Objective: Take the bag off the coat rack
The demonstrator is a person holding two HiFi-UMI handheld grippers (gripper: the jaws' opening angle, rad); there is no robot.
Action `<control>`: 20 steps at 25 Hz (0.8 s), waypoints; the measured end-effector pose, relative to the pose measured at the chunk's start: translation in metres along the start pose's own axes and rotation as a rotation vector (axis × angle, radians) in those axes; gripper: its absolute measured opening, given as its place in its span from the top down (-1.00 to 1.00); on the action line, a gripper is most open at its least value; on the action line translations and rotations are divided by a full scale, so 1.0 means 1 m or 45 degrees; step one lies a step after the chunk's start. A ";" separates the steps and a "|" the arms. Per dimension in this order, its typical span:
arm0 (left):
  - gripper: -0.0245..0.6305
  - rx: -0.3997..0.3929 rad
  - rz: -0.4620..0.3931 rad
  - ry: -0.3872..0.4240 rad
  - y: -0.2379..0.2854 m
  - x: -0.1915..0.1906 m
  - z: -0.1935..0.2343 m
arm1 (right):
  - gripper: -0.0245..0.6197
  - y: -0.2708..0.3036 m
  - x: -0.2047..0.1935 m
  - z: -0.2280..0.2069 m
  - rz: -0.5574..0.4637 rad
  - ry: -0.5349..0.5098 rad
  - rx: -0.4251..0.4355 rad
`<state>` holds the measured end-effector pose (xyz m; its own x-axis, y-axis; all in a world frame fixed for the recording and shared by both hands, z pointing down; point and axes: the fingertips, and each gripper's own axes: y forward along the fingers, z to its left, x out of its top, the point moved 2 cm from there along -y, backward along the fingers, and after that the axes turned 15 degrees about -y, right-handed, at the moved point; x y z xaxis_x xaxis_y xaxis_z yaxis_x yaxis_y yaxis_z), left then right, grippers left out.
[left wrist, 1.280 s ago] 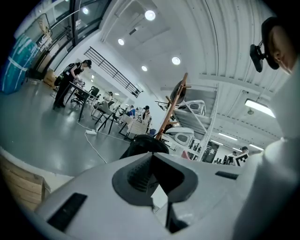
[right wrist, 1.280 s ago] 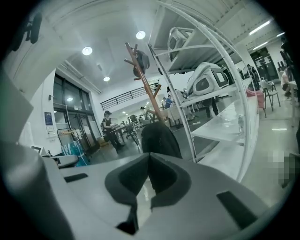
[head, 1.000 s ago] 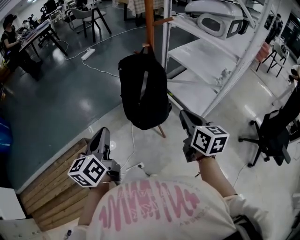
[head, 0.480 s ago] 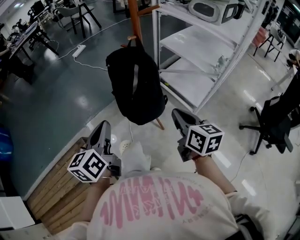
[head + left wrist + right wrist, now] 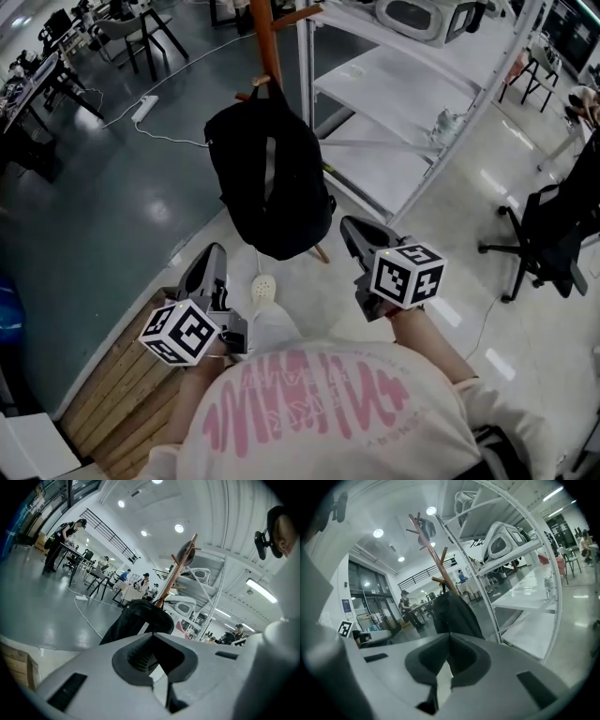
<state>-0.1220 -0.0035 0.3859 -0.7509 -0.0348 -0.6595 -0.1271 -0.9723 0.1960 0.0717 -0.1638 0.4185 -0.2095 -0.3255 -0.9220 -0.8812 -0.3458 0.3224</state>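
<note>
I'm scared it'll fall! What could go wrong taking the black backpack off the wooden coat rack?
The left tongs and right tongs are both shut, short of the black fabric backpack; unopened, they would only shove it. It hangs from a peg of the brown wooden coat rack, so pulling instead of lifting might tip the rack against the white metal shelf beside it.

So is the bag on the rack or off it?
On: the bag hangs from a peg of the rack; the left gripper and right gripper are clear of it.
</note>
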 end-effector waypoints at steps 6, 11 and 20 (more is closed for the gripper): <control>0.92 -0.010 0.035 -0.008 0.030 0.026 0.025 | 0.90 0.038 0.011 -0.008 0.013 0.000 -0.039; 0.92 -0.001 0.074 -0.034 0.064 0.055 0.050 | 0.90 0.067 0.030 -0.029 -0.020 0.067 -0.110; 0.91 -0.033 0.129 -0.027 0.120 0.094 0.075 | 0.90 0.098 0.074 -0.058 -0.181 0.156 -0.183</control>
<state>-0.2562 -0.1057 0.4020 -0.7728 -0.1283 -0.6215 -0.0336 -0.9697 0.2419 -0.0053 -0.2731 0.3945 -0.0268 -0.3663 -0.9301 -0.8268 -0.5148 0.2266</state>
